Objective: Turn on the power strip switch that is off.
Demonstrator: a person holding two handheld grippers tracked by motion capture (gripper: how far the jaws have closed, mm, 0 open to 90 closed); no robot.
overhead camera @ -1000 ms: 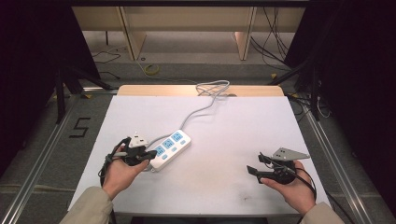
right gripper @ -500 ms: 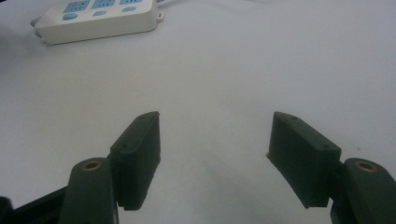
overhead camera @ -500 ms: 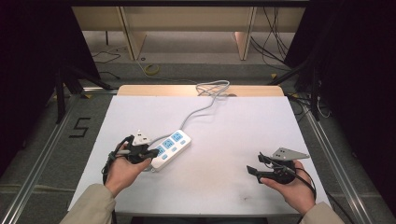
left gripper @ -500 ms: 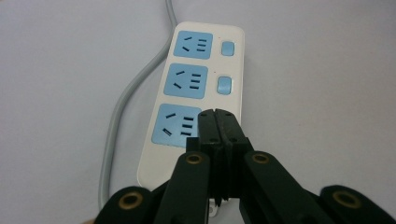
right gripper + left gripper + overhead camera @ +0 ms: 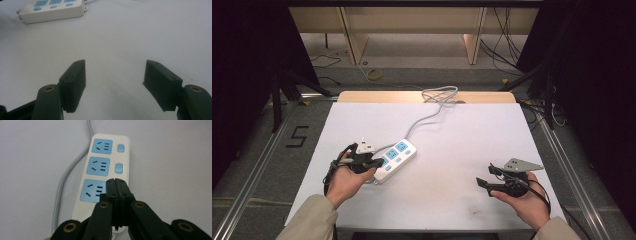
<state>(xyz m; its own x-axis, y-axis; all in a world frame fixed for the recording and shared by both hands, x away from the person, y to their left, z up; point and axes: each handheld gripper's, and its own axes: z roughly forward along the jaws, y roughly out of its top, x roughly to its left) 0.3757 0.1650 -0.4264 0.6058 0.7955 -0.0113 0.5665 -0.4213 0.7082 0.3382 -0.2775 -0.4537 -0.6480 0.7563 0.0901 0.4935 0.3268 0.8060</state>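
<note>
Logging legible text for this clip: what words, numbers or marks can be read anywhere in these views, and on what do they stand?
"5": black marking on the grey floor left of the white table.
White power strip with blue sockets and blue buttons: no readable lettering; any fine print is too small to tell.
Black hand-held grippers: no text visible.
</note>
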